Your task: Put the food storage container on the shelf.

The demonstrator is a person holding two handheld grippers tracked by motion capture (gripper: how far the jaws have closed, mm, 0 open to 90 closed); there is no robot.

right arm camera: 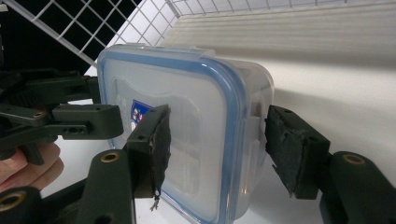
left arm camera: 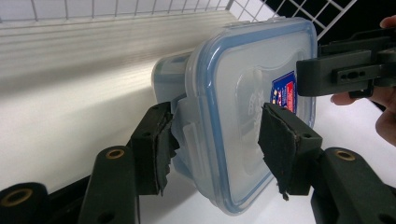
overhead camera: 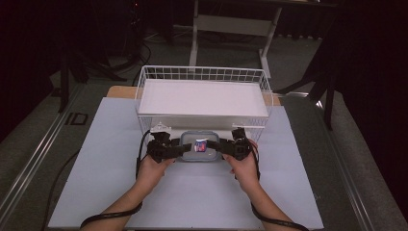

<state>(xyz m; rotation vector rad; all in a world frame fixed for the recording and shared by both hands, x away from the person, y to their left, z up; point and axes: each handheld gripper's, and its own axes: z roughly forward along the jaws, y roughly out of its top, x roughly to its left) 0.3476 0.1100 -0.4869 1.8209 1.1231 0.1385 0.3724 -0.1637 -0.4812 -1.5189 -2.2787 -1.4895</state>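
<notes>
A clear plastic container (overhead camera: pixel 199 153) with a blue-rimmed lid and a small blue label lies just in front of a white wire basket (overhead camera: pixel 142 86). My left gripper (overhead camera: pixel 182 150) clamps its left end. In the left gripper view the container (left arm camera: pixel 238 84) stands on edge between the pads of my left gripper (left arm camera: pixel 217 140), one pad on the lid and one on the base. My right gripper (overhead camera: pixel 222 149) holds the opposite end. In the right gripper view one pad of my right gripper (right arm camera: pixel 217 144) lies on the lid of the container (right arm camera: pixel 187 93) and the other against its base.
The wire basket holds a flat white board (overhead camera: pixel 202 96) and stands at the back of a pale mat (overhead camera: pixel 120 183) that covers the table. Beyond the table are a dark floor and the legs of a white stand (overhead camera: pixel 195 43).
</notes>
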